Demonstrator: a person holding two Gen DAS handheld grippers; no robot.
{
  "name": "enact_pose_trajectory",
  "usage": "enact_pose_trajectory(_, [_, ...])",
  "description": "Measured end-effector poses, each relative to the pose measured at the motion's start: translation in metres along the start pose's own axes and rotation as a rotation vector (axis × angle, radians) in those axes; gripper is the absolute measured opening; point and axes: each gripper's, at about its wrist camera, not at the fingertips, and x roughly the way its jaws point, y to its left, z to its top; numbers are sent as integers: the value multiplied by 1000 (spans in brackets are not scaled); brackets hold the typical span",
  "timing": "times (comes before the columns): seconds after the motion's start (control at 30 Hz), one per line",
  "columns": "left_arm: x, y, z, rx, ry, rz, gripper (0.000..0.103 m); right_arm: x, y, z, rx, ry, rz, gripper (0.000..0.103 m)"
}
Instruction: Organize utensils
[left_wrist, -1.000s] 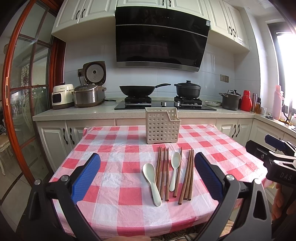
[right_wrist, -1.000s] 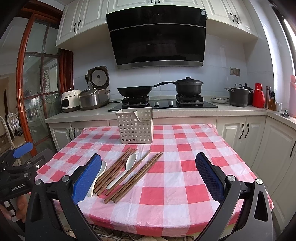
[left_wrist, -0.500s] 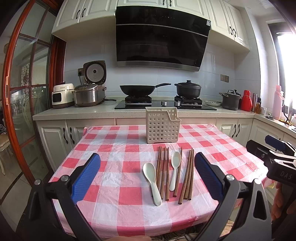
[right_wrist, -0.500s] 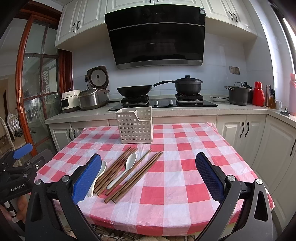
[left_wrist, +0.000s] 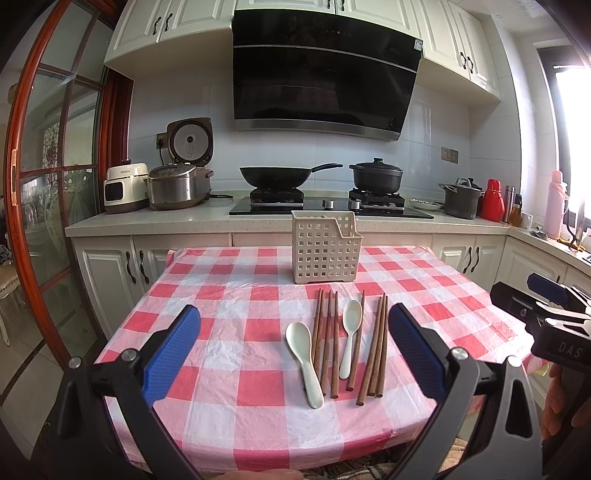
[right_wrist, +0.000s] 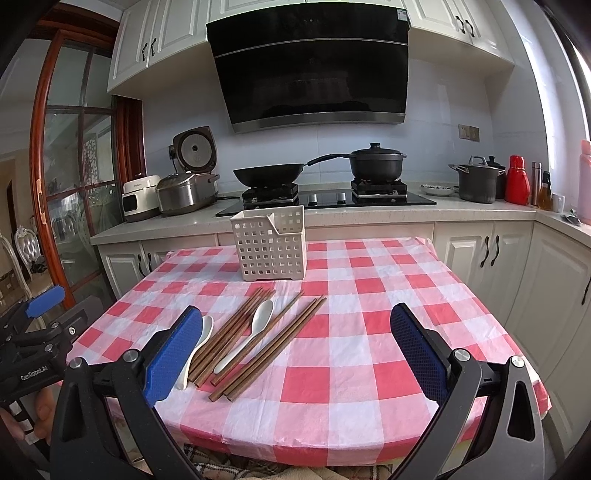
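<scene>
The left gripper (left_wrist: 293, 349) is held level above the near edge of the worktop (left_wrist: 229, 402), which is covered by a red-and-white checked cloth; its blue fingers (left_wrist: 171, 349) are spread wide apart and nothing is held or touched by them. The right gripper (right_wrist: 295, 347) is held in the same manner further to the right, its blue fingers (right_wrist: 417, 349) likewise set far apart and empty; the larger spoon is partly hidden behind its left finger in the right wrist view. Part of the hand (left_wrist: 557, 413) gripping the right tool is seen at the edge of the left wrist view. Just beyond the fingers, the utensils are laid flat on the cloth in a rough row: a larger white spoon (left_wrist: 304, 356) at the left, a group of brown chopsticks (left_wrist: 327, 339) beside it, a smaller white spoon (left_wrist: 350, 332) among them, and further chopsticks (left_wrist: 376, 347) at the right. Behind these, an empty white perforated basket (left_wrist: 325, 251) stands upright on the worktop. At the back, a wok (left_wrist: 275, 175) and a lidded black pot (left_wrist: 376, 175) are seen on the stove.
</scene>
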Motion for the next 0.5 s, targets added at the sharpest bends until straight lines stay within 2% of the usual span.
enact_pose_trajectory(0.5, [-1,0,-2,-4,7,-1,98,4,-3,1,17,19,6,95])
